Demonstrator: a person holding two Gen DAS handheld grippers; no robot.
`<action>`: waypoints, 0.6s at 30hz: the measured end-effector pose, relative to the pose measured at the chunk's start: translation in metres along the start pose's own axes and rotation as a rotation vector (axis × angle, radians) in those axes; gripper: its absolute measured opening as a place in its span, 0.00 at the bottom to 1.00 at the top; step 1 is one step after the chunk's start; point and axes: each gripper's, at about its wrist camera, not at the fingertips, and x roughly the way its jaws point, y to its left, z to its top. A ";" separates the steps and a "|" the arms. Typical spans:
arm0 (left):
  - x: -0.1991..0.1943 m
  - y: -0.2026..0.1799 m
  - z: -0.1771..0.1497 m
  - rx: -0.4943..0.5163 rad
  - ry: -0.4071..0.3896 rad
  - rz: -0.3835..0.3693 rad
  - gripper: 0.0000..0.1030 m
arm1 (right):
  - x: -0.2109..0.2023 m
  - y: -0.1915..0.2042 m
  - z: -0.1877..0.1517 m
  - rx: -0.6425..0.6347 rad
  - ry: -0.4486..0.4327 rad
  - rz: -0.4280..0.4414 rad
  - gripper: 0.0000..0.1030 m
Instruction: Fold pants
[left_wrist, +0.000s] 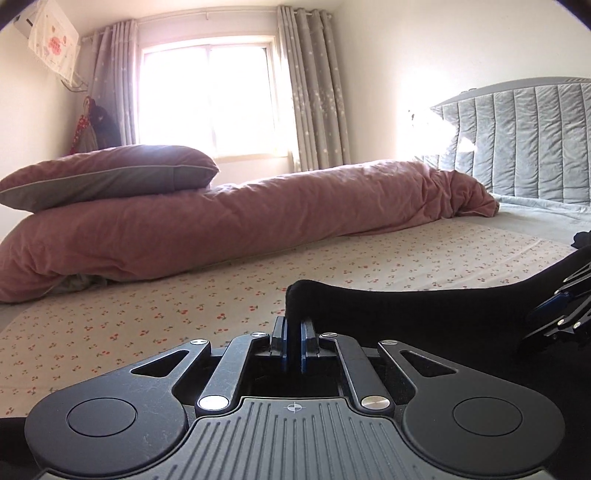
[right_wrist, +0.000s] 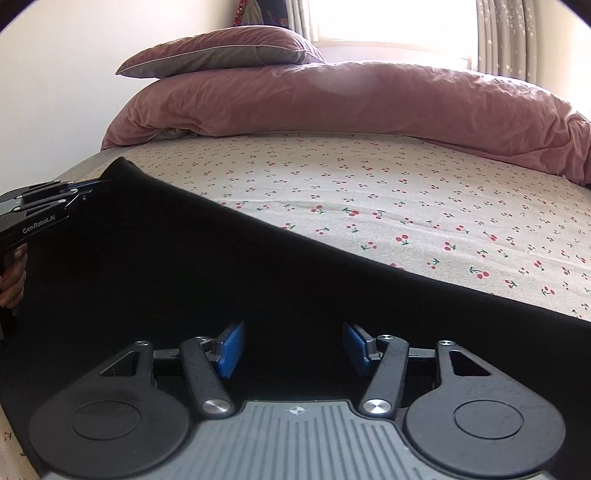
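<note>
The black pants (right_wrist: 184, 258) lie spread on the cherry-print sheet (right_wrist: 406, 206), with their edge running diagonally across the right wrist view. My left gripper (left_wrist: 293, 325) is shut on a raised fold at the corner of the pants (left_wrist: 424, 306). From the right wrist view that left gripper (right_wrist: 99, 182) bites the far left corner, a hand (right_wrist: 14, 280) holding its handle. My right gripper (right_wrist: 293, 343) stands open low over the black cloth, its blue pads (right_wrist: 231, 347) wide apart. It shows at the right edge of the left wrist view as the right gripper (left_wrist: 561, 306).
A rolled pink duvet (left_wrist: 258, 221) lies across the far side of the bed with a pink pillow (left_wrist: 110, 173) on top. A grey padded headboard (left_wrist: 517, 140) stands at the right. Behind are a bright window (left_wrist: 207, 99) and curtains.
</note>
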 end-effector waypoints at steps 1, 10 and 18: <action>0.007 0.001 -0.001 -0.008 0.028 0.006 0.06 | 0.003 -0.003 0.002 -0.004 0.000 -0.010 0.49; 0.046 0.023 -0.003 -0.161 0.337 0.057 0.28 | -0.024 -0.075 -0.007 0.089 -0.011 -0.211 0.42; 0.005 0.002 0.016 -0.197 0.364 0.017 0.63 | -0.076 -0.127 -0.024 0.307 -0.048 -0.330 0.54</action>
